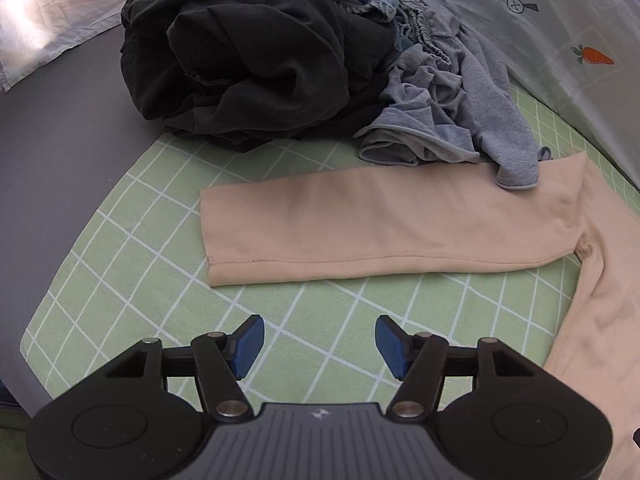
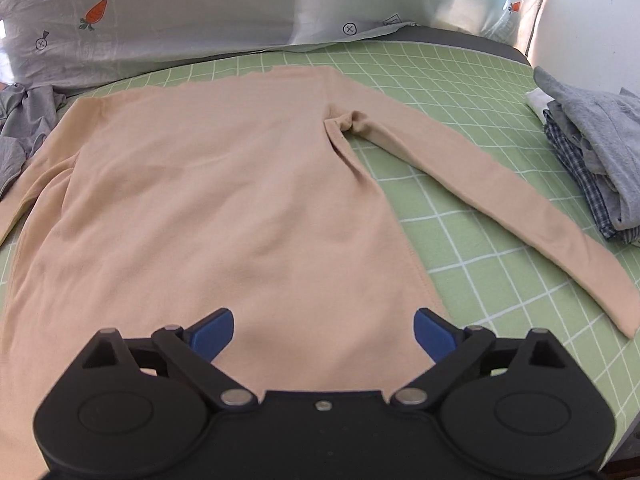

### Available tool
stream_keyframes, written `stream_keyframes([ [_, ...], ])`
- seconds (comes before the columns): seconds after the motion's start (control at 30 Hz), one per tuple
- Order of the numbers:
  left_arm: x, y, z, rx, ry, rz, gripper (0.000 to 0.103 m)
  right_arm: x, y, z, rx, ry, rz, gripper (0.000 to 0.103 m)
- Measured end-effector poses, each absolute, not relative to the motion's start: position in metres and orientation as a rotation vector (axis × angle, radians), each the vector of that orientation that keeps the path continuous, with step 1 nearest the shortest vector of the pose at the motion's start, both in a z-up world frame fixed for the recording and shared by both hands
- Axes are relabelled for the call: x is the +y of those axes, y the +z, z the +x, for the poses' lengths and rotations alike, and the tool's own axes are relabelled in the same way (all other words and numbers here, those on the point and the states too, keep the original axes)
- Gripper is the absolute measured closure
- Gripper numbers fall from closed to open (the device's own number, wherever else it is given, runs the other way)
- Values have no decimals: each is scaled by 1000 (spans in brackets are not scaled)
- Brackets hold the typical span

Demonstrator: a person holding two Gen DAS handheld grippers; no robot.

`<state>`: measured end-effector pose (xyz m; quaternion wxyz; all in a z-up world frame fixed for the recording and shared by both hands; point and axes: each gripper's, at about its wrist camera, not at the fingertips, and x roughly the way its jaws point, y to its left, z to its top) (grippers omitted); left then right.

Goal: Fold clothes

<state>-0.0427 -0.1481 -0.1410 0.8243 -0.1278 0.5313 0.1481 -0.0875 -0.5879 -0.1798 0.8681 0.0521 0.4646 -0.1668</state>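
Hovering with left tongs [image 1: 319,346] spread, empty, over green sheet [image 1: 132,280]; right tongs [image 2: 323,334] gaping wide above shirt [image 2: 208,208]. Lying flat on bed, sleeves outstretched; pile [image 1: 256,64] sitting beyond.

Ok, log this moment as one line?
stage: shirt spread flat on bed | left tongs: open, empty | right tongs: open, empty, over hem | sleeves: unfolded

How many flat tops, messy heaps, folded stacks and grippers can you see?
Peach top spread flat: 1
Messy heap of clothes: 1
Folded stack: 1
Grippers, the left gripper and the right gripper: 2
Total: 5
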Motion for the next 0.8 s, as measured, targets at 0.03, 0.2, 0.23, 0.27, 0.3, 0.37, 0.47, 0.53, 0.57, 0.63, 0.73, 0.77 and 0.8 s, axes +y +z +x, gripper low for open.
stream_keyframes([
  [0.03,-141,-142,-39,1117,324,-283,40,-584,-182,-86,984,-357,110,5],
  [0.2,-107,-151,-21,1071,377,-326,40,-575,-188,-81,1012,-401,113,2],
  [0.23,-102,-154,-18,1073,387,-338,40,-574,-188,-80,1015,-410,114,1],
  [0.27,-96,-157,-15,1075,396,-349,40,-574,-189,-79,1020,-419,122,0],
  [0.3,-92,-160,-13,1079,401,-358,40,-575,-189,-79,1025,-425,140,0],
  [0.37,-88,-165,-10,1093,402,-354,41,-577,-189,-79,1029,-431,160,0],
  [0.47,-86,-172,-9,1122,415,-348,43,-578,-190,-83,1033,-441,186,0],
  [0.53,-85,-173,-12,1114,442,-340,67,-579,-191,-85,1035,-446,203,0],
  [0.57,-84,-173,-14,1107,437,-355,75,-580,-191,-86,1034,-449,212,0],
  [0.63,-80,-173,-17,1095,425,-404,96,-582,-192,-87,1031,-448,229,0],
  [0.73,-77,-174,-23,1092,432,-447,97,-583,-193,-88,1027,-440,232,0],
  [0.77,-78,-174,-27,1091,443,-454,97,-583,-193,-88,1026,-435,227,0],
  [0.8,-79,-174,-32,1090,455,-461,97,-583,-193,-89,1024,-430,226,0],
])
